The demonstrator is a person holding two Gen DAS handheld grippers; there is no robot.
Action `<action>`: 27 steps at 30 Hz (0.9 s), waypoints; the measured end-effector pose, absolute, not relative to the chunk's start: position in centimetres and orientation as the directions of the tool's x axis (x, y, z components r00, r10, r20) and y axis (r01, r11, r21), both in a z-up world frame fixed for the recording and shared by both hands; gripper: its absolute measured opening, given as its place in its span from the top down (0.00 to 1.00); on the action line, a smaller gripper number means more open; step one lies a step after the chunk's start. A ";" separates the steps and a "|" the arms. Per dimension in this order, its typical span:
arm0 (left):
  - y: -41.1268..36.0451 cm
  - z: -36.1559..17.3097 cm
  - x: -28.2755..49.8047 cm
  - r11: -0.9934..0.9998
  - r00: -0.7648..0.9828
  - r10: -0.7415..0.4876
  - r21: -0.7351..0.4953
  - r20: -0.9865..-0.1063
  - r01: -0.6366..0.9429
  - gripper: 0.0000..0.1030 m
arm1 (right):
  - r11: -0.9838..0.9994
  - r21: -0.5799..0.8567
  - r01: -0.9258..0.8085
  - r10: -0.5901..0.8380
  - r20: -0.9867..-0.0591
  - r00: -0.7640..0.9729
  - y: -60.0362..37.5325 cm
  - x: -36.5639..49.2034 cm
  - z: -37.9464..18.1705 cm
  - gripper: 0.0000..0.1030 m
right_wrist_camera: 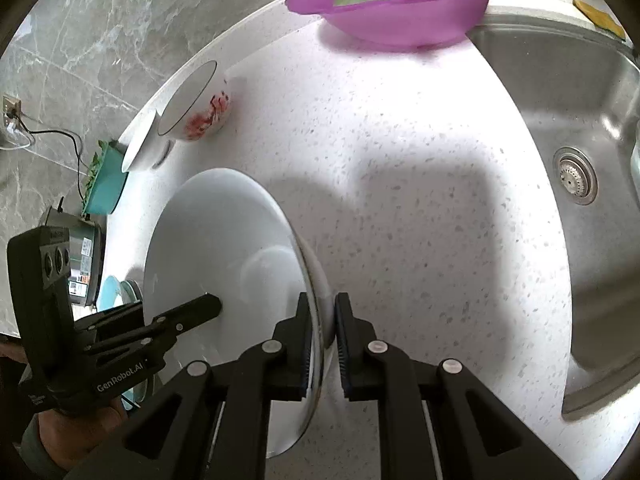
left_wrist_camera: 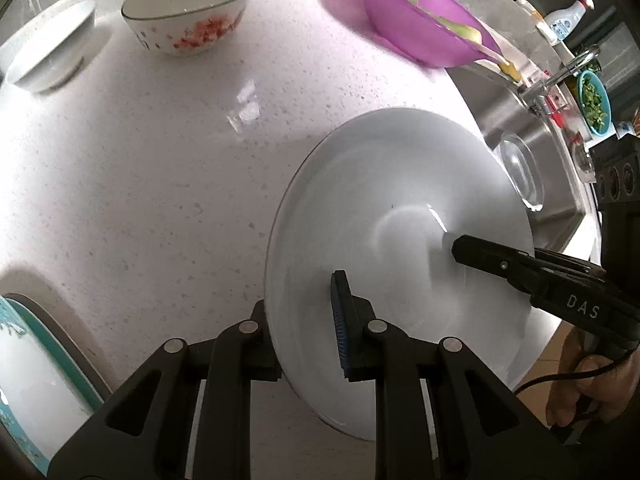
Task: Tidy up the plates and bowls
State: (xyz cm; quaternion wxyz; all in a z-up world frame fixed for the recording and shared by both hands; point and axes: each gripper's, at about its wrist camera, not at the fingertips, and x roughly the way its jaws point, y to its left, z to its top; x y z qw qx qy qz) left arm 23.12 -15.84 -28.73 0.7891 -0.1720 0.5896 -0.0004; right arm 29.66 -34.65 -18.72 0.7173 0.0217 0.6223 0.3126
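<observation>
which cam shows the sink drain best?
Right wrist. The round metal sink drain sits unobstructed in the steel basin, strainer holes visible. The left wrist view shows only the basin's edge-on side with a clear glass lid in it; no drain is visible.

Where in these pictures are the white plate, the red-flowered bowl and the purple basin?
white plate (left_wrist_camera: 380,184): left wrist view, upper face.
red-flowered bowl (left_wrist_camera: 200,34): left wrist view, outer wall with the pattern.
purple basin (right_wrist_camera: 400,22): right wrist view, front wall.
</observation>
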 end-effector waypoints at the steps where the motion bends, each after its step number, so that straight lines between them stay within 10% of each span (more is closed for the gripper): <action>1: -15.5 -28.9 22.9 0.942 0.302 -0.201 -0.269 -0.932 -0.202 0.84 | 0.803 0.420 -0.422 0.475 -0.880 0.028 -34.5 29.6 -18.8 0.87; 20: -15.8 -30.5 23.5 0.944 0.318 -0.144 -0.226 -0.937 -0.239 0.81 | 0.782 0.418 -0.462 0.475 -0.880 0.009 -34.5 28.6 -20.2 0.82; 25: -15.1 -29.1 22.7 0.935 0.370 -0.141 -0.247 -0.918 -0.255 0.22 | 0.763 0.442 -0.471 0.516 -0.856 0.032 -35.1 28.6 -19.1 0.49; 27: -15.2 -28.2 22.4 0.936 0.388 -0.141 -0.250 -0.911 -0.248 0.22 | 0.754 0.451 -0.477 0.536 -0.843 0.050 -35.5 28.8 -18.3 0.43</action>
